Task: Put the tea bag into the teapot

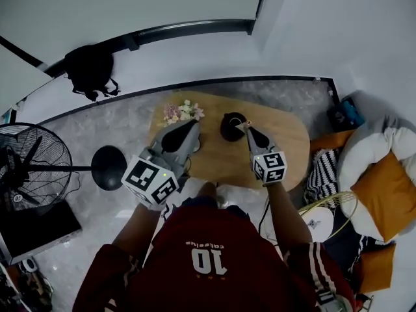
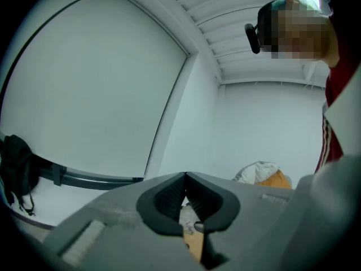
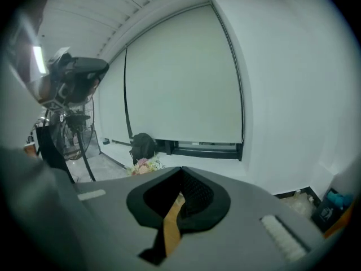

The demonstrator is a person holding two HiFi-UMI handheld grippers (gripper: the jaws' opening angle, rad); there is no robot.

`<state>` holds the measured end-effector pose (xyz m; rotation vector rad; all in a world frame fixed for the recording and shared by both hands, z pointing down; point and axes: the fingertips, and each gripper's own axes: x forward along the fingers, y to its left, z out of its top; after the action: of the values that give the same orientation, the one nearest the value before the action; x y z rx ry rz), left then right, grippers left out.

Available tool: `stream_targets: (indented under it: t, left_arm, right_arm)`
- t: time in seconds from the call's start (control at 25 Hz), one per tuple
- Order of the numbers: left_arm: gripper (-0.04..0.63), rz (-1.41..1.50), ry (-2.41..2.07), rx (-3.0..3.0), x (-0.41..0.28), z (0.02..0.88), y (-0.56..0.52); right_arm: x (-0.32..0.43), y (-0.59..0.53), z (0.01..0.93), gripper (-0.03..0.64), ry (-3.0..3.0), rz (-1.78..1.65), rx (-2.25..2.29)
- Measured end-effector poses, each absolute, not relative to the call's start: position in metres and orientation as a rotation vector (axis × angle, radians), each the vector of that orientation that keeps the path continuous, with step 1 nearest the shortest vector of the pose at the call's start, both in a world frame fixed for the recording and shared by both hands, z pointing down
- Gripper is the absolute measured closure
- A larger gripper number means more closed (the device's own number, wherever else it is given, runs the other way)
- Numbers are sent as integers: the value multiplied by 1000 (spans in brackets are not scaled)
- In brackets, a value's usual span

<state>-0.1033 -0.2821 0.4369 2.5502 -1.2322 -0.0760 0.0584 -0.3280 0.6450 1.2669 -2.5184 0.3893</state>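
A black teapot (image 1: 230, 129) stands at the back of the oval wooden table (image 1: 286, 142). My right gripper (image 1: 247, 128) points down at the teapot's right rim, jaws together. A small pale piece, apparently the tea bag (image 1: 242, 126), sits at its tips over the pot. In the right gripper view the right gripper (image 3: 181, 171) shows closed pads with a tan sliver between them. My left gripper (image 1: 194, 123) hovers left of the teapot, shut and holding nothing. In the left gripper view the left gripper (image 2: 185, 176) shows only a thin slit.
A bunch of pale flowers (image 1: 182, 112) lies at the table's back left. A small white object (image 1: 195, 146) sits under the left gripper. A standing fan (image 1: 32, 164) and a black bag (image 1: 91, 70) are on the floor at left. Cushions (image 1: 383, 187) are piled at right.
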Motion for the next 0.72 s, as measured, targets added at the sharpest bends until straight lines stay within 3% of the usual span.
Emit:
stream_targets:
  t: [0.72]
  left_arm:
    - [594,19,-1251,2478,-126,471,-338]
  right_arm:
    - [54,-382,779,614,-2291,523,1215]
